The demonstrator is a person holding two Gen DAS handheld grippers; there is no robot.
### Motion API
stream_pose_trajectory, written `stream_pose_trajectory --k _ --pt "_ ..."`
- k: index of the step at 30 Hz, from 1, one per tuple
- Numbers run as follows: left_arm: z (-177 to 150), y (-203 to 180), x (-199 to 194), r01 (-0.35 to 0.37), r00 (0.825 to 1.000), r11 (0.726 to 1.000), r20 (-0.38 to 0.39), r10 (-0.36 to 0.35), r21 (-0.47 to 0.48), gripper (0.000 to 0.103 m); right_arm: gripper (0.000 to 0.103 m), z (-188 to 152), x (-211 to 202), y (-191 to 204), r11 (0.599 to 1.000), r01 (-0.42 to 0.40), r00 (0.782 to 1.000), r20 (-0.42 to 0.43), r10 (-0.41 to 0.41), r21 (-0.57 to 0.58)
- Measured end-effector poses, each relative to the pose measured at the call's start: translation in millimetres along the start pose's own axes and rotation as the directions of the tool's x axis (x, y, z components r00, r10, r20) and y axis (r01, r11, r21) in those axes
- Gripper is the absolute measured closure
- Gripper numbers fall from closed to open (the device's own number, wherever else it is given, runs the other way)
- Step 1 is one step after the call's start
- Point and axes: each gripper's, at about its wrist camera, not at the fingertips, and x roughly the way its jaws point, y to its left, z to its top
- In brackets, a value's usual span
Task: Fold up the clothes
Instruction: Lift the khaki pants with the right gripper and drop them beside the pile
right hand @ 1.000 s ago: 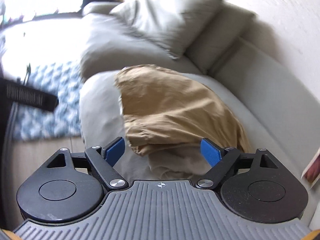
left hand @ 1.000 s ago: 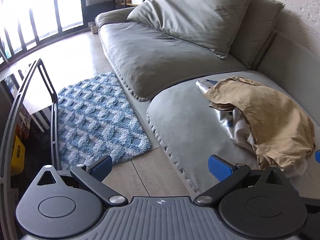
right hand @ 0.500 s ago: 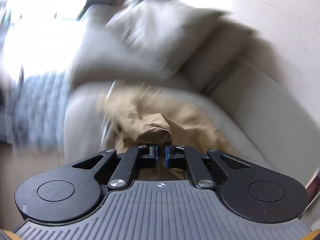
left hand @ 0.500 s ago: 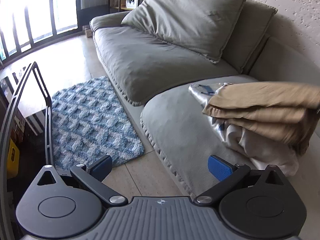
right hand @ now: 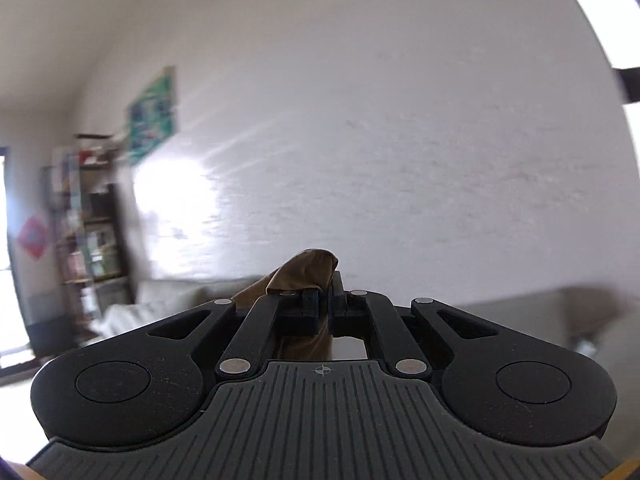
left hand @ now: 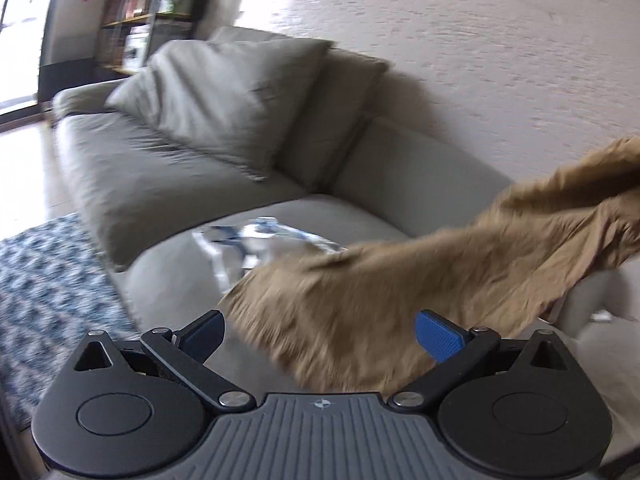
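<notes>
Left wrist view: left gripper point(left hand: 318, 334) wide open, tan garment point(left hand: 400, 300) hanging above the sofa point(left hand: 168, 184). Right wrist view: right gripper point(right hand: 325, 308) clenched on a tan fold. Best to catch a free edge next, probably.

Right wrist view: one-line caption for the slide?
Right gripper shut on a fold of tan garment, facing a white wall, bookshelf at left.
</notes>
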Motion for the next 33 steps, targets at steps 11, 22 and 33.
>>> stream_pose_trajectory --k 11,22,33 --pt "-60 -93 40 0.238 0.943 0.961 -0.268 -0.195 0.141 0.001 0.077 -178 -61 -221 0.778 0.593 0.629 -0.722 -0.288 0.207" --pt "-59 -125 66 0.107 0.937 0.95 -0.349 0.002 0.293 0.001 0.047 -225 7 -181 0.923 0.35 0.638 -0.762 -0.109 0.161" --pt "-37 -67 70 0.001 0.967 0.978 -0.25 0.052 0.209 0.001 0.013 -280 144 -132 0.976 0.145 0.635 -0.771 0.034 0.162"
